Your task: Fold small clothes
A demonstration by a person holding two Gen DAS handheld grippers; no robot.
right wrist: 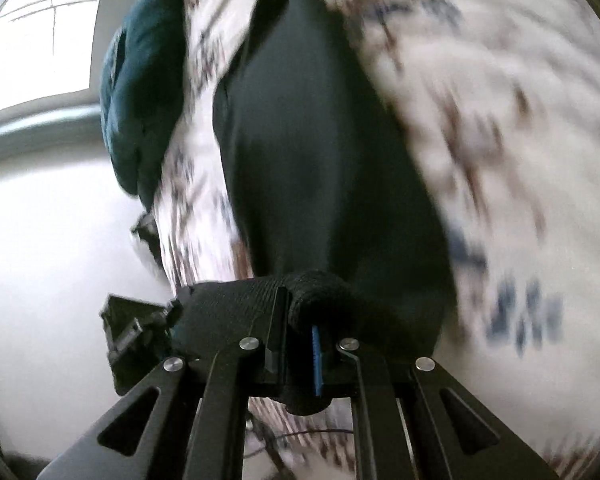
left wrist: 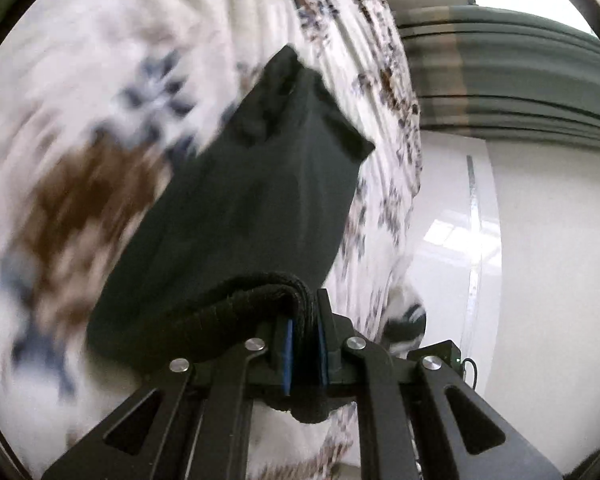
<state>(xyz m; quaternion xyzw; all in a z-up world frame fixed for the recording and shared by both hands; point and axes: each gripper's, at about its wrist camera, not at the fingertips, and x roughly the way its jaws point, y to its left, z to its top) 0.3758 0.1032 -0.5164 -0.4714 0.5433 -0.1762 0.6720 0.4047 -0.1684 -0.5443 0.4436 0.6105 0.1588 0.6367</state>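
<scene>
- On the left, in the left wrist view, the left gripper (left wrist: 305, 344) is seen closed tight on the thick ribbed band of a black garment (left wrist: 260, 184), pinched between its blue pads (left wrist: 287, 356).
- From that grip, the black garment is stretched away toward the far side, above a patterned bedspread (left wrist: 100, 152) printed in white, brown and blue, which is blurred.
- To the right of the bedspread, a pale glossy floor (left wrist: 540, 240) and a grey-green curtain (left wrist: 520, 72) are shown.
- In the right wrist view, a dark teal cushion (right wrist: 140, 92) is seen at the far left, on the bedspread's edge.
- Near the centre, the right gripper (right wrist: 300, 356) is closed on another part of the same band, which bulges over its fingers.
- At the right, only blurred bedspread is seen.
</scene>
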